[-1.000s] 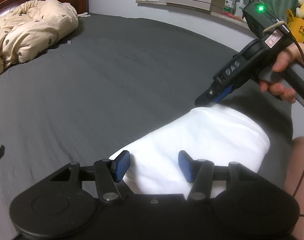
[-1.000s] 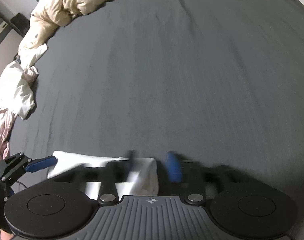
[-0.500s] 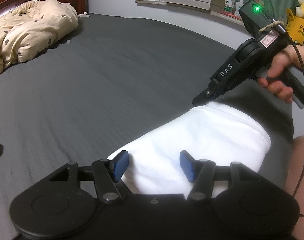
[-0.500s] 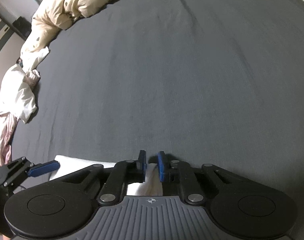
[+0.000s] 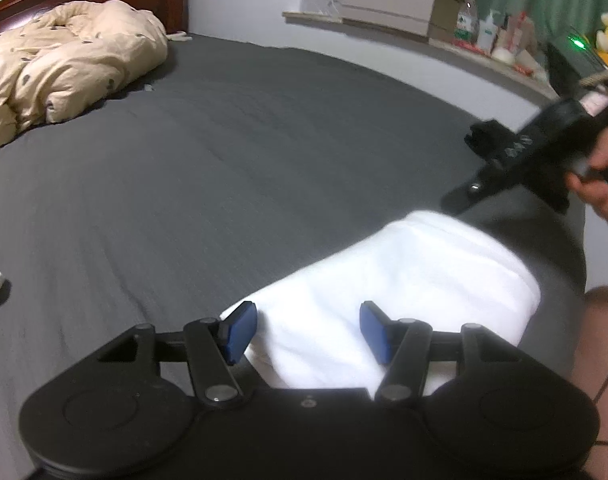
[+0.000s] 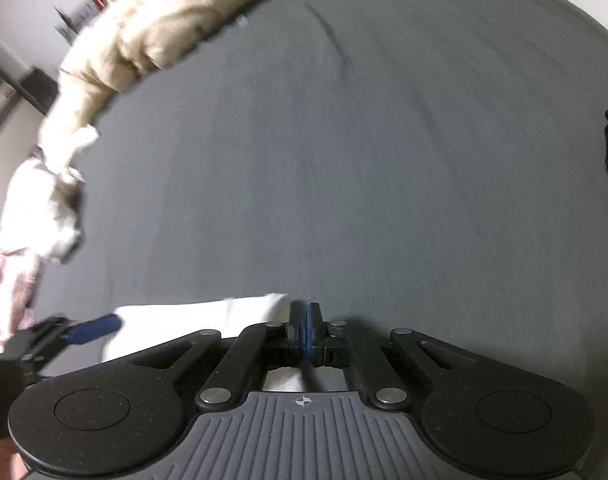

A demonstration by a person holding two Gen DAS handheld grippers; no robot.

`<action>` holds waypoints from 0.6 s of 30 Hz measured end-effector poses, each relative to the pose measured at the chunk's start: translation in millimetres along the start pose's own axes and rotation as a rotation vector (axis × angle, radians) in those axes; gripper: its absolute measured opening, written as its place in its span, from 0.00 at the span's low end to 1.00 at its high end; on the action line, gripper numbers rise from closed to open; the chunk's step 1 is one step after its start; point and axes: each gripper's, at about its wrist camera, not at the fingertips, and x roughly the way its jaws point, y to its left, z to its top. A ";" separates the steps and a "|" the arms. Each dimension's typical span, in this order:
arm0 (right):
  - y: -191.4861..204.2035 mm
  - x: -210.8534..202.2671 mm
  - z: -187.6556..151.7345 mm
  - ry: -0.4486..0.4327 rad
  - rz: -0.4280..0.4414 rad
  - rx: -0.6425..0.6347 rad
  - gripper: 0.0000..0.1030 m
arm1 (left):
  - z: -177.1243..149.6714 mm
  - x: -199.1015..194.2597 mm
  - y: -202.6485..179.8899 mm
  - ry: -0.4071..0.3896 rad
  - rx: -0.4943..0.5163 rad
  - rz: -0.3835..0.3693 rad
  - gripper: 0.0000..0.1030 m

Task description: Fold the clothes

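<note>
A folded white garment (image 5: pixel 392 280) lies on the dark grey bed sheet (image 5: pixel 223 168) near the front edge. My left gripper (image 5: pixel 308 332) is open, its blue pads on either side of the garment's near end. My right gripper (image 6: pixel 304 324) is shut with nothing visible between its pads; the garment's corner (image 6: pixel 207 316) lies just left of it. In the left wrist view the right gripper (image 5: pixel 516 168) hovers above and beyond the garment's far end. The left gripper's blue finger (image 6: pixel 91 326) shows at the garment's left end.
A crumpled beige duvet (image 5: pixel 63 80) lies by the headboard. White and pink clothes (image 6: pixel 27 216) are heaped at the bed's left side. A dark item (image 5: pixel 488 140) lies at the right bed edge. A shelf with boxes and bottles (image 5: pixel 424 12) runs along the wall.
My right gripper closed fully, lifted off the garment's far end and swung to the right. My left gripper stayed open around the near end.
</note>
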 end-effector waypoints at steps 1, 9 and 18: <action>0.0 -6.3 -4.1 -0.007 0.020 -0.004 0.02 | -0.6 -5.4 0.7 -0.007 -0.006 -0.002 0.54; 14.1 -45.7 -64.2 -0.077 0.100 -0.152 0.03 | -29.8 -57.9 -11.9 -0.013 0.043 -0.033 0.55; 38.9 -38.7 -127.9 -0.075 0.109 -0.295 0.03 | -70.5 -70.4 -37.1 0.047 0.090 0.006 0.48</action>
